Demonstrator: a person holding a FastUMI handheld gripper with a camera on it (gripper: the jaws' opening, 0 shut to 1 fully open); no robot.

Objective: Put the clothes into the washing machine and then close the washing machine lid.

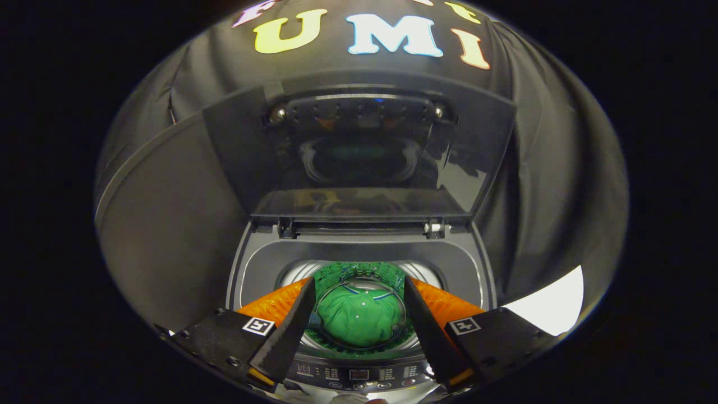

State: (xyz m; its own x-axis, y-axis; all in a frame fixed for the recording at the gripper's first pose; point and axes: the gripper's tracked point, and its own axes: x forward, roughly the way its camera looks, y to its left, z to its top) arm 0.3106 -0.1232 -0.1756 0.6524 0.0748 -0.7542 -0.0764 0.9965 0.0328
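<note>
Tongs are released, fingers spread wide and gripping nothing, poised above the open top of the washing machine. Between the fingers, down in the drum, lies the green garment, a shirt with small white buttons, resting on the drum floor. Beyond the fingers, the washing machine lid stands raised and tilted back on its rear hinges. A control panel runs along the machine's near edge, just under the fingertips.
</note>
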